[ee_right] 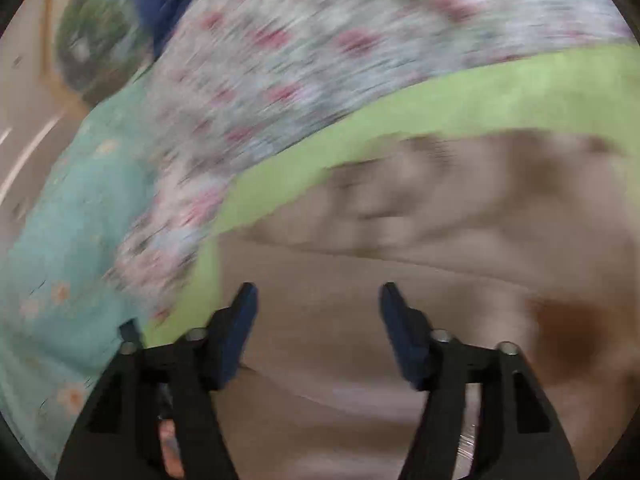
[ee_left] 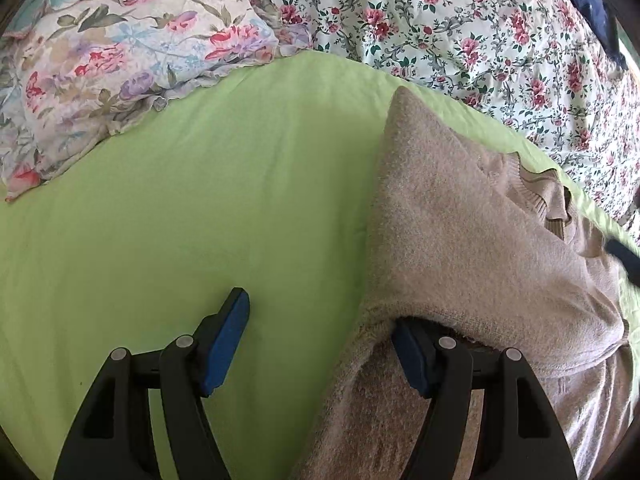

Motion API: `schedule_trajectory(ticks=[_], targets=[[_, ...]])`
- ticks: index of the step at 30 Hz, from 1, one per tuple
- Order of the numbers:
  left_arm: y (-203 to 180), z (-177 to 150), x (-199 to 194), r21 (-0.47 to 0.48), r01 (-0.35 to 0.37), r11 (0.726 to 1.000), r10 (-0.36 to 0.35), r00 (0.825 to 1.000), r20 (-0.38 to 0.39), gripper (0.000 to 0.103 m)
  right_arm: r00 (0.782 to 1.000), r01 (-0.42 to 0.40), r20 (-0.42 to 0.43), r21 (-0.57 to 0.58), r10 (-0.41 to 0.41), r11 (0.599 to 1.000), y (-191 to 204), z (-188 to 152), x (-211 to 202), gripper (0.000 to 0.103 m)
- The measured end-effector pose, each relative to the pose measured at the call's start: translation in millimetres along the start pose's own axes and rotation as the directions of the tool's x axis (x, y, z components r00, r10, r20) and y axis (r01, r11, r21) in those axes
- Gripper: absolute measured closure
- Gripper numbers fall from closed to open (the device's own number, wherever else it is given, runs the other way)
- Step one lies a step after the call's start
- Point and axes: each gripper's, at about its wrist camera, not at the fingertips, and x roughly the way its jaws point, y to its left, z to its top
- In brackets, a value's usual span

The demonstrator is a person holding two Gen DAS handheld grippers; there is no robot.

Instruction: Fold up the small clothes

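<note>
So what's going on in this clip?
A person with a gripper in each hand is folding a beige sweater on a green sheet. The left gripper is open, with sweater fabric draped over one finger. The right gripper, also open, hangs over the sweater; its view is motion-blurred.

The left gripper point(ee_left: 320, 344) is spread wide over the green sheet point(ee_left: 200, 200) — its right finger tucked under the beige sweater's point(ee_left: 460, 220) edge. A floral pillow point(ee_left: 120, 68) lies beyond.

Left wrist view sharp, evenly daylit; right wrist view motion-blurred; fisheye edges curved.
</note>
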Motion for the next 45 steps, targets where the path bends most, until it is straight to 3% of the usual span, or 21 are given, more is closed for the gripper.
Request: schedule_trajectory(ticks=[3, 6, 8, 10, 11, 14, 15, 17, 20, 24, 27, 29, 32, 34, 36, 37, 38, 39, 42, 43, 45], targets=[[5.1, -1.0, 0.5, -0.020, 0.027, 0.999, -0.027, 1.000, 0.005, 0.032, 0.994, -0.054, -0.104, -0.112, 0.042, 0.992, 39.6, 39.7, 69.7, 0.021], [7.2, -3.3, -1.1, -0.028, 0.042, 0.999, -0.041, 0.999, 0.021, 0.032, 0.966, -0.147, -0.235, -0.143, 0.111, 0.979, 67.0, 61.8, 134.8, 0.018], [7.5, -5.0, -1.1, -0.033, 0.048, 0.998, -0.047, 0.998, 0.034, 0.032, 0.923, -0.110, -0.383, -0.150, 0.045, 0.983, 73.5, 64.8, 185.3, 0.016], [6.3, -6.5, -0.5, -0.030, 0.042, 0.999, -0.041, 0.998, 0.046, 0.032, 0.862, -0.138, -0.503, -0.136, 0.051, 0.981, 79.3, 56.2, 227.5, 0.015], [5.6, -6.4, -0.8, -0.027, 0.039, 0.999, -0.038, 0.998, 0.048, 0.032, 0.849, -0.172, -0.522, -0.127, 0.081, 0.977, 83.8, 53.2, 240.8, 0.015], [7.5, -6.6, -1.1, -0.031, 0.063, 0.998, -0.062, 0.997, 0.048, 0.032, 0.858, -0.317, -0.444, -0.065, 0.257, 0.946, 94.2, 53.3, 248.8, 0.014], [10.1, -5.7, -1.2, -0.038, 0.082, 0.996, -0.080, 0.996, 0.044, 0.032, 0.862, -0.358, -0.385, -0.006, 0.329, 0.934, 89.1, 54.8, 242.4, 0.014], [13.2, -6.1, -4.7, -0.030, 0.179, 0.983, -0.179, 0.984, 0.016, 0.032, 0.903, -0.338, -0.273, 0.025, 0.332, 0.941, 75.8, 55.0, 218.9, 0.016], [15.6, -8.8, -16.5, 0.004, 0.329, 0.944, -0.329, 0.944, -0.031, 0.032, 0.971, -0.205, -0.130, -0.024, 0.200, 0.978, 54.2, 49.3, 152.3, 0.016], [17.2, 3.4, -23.6, 0.010, 0.310, 0.951, -0.310, 0.950, -0.029, 0.031, 1.000, -0.027, -0.011, -0.023, 0.027, 0.999, 16.1, 25.4, 58.6, 0.016], [13.2, 21.6, -12.5, 0.017, 0.226, 0.974, -0.226, 0.974, -0.037, 0.032, 0.989, 0.127, 0.070, 0.031, -0.129, 0.991, -33.3, -5.1, -24.1, 0.016], [5.8, 30.3, 0.6, 0.035, 0.168, 0.985, -0.165, 0.984, -0.066, 0.032, 0.958, 0.257, 0.104, 0.095, -0.266, 0.962, -64.7, -29.5, -70.7, 0.016], [0.1, 39.2, 20.7, 0.041, 0.156, 0.987, -0.151, 0.984, -0.098, 0.032, 0.935, 0.324, 0.081, 0.195, -0.344, 0.926, -106.9, -63.2, -110.6, 0.021], [-0.7, 38.6, 30.5, 0.051, 0.132, 0.990, -0.126, 0.985, -0.116, 0.032, 0.933, 0.342, 0.037, 0.210, -0.357, 0.916, -120.6, -78.3, -114.3, 0.031], [-3.6, 37.8, 34.1, 0.071, 0.108, 0.992, -0.100, 0.989, -0.112, 0.031, 0.944, 0.323, 0.009, 0.186, -0.330, 0.928, -119.6, -85.7, -108.3, 0.042], [-4.6, 37.2, 34.5, 0.080, 0.101, 0.992, -0.092, 0.990, -0.110, 0.031, 0.948, 0.314, -0.003, 0.159, -0.317, 0.936, -114.7, -86.7, -101.4, 0.054], [-6.7, 36.7, 34.4, 0.092, 0.089, 0.992, -0.079, 0.991, -0.109, 0.031, 0.947, 0.320, -0.019, 0.142, -0.321, 0.937, -110.4, -85.0, -97.1, 0.067], [-7.8, 35.9, 32.9, 0.101, 0.082, 0.992, -0.071, 0.992, -0.107, 0.031, 0.946, 0.324, -0.020, 0.132, -0.324, 0.937, -104.6, -83.4, -96.3, 0.090], [-11.9, 34.4, 30.1, 0.131, 0.057, 0.990, -0.045, 0.995, -0.095, 0.030, 0.944, 0.272, 0.170, 0.080, -0.282, 0.959, -69.3, -73.6, -133.0, 0.090], [-13.9, 33.3, 31.5, 0.136, 0.047, 0.990, -0.035, 0.995, -0.093, 0.030, 0.932, 0.301, 0.188, 0.081, -0.311, 0.950, -65.9, -72.6, -139.9, 0.090], [-16.6, 30.3, 36.1, 0.139, 0.023, 0.990, -0.010, 0.996, -0.093, 0.029, 0.882, 0.447, 0.117, 0.093, -0.456, 0.889, -71.0, -71.3, -132.9, 0.092]])
